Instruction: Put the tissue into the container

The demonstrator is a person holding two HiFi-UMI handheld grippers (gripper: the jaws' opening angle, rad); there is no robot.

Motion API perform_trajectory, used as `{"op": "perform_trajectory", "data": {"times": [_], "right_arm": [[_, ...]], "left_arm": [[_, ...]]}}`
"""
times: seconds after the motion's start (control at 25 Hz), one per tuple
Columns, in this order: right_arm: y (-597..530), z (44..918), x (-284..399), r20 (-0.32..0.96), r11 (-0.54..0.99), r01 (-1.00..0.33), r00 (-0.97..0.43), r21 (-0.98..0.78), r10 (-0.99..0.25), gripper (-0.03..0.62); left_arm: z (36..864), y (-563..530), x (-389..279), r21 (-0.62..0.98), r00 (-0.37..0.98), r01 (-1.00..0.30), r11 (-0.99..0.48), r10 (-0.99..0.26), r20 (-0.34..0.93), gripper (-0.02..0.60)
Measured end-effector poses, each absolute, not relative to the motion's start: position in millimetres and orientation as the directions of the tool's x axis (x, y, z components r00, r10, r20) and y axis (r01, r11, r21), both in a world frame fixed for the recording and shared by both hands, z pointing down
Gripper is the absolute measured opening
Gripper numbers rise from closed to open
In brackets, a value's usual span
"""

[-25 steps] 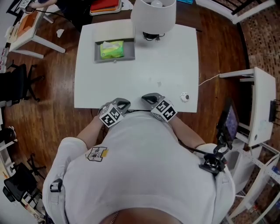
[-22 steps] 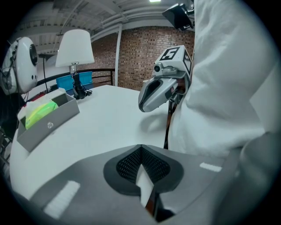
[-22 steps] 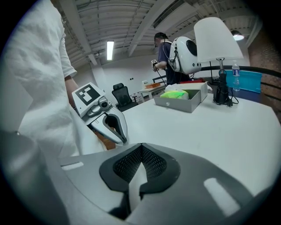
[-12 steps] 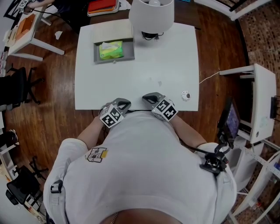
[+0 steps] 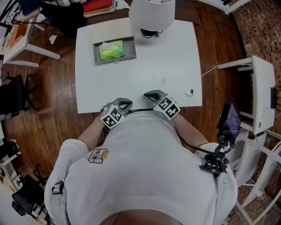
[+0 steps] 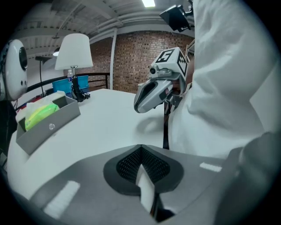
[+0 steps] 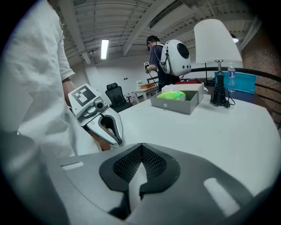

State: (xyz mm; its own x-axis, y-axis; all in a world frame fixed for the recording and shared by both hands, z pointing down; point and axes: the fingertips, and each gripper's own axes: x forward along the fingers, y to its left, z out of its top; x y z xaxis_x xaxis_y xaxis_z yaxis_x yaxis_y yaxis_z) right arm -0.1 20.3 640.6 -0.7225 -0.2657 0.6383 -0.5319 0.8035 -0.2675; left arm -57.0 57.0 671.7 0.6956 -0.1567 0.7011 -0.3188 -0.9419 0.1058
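A green tissue pack [image 5: 112,49] lies inside the grey open container [image 5: 97,53] at the far left of the white table [image 5: 167,61]. The left gripper view shows the pack [image 6: 38,115] in the box [image 6: 48,126], and the right gripper view shows the pack [image 7: 171,94] in the box [image 7: 178,106] too. My left gripper [image 5: 123,104] and right gripper [image 5: 153,94] hover side by side at the table's near edge, far from the container. Both are shut with nothing between their jaws [image 6: 141,147] [image 7: 141,145].
A white lamp [image 5: 152,12] stands at the table's far edge, right of the container. A small round fitting [image 5: 189,91] sits near the table's right edge. A white desk [image 5: 263,105] and a chair [image 5: 17,92] flank the table. A person [image 7: 154,57] stands far behind.
The head view has shifted slightly, so the table sits a bit lower in the picture. Both grippers stay at the near edge, still shut.
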Motion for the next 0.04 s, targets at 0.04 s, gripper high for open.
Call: {"op": "perform_trajectory", "data": {"times": [0.04], "right_arm": [[18.2, 639.7, -2.4, 0.637, 0.803, -0.535, -0.721, -0.263, -0.272, 0.000]], "left_arm": [[671.2, 55.8, -58.5, 0.103, 0.699, -0.314, -0.944, -0.156, 0.698, 0.000]]}}
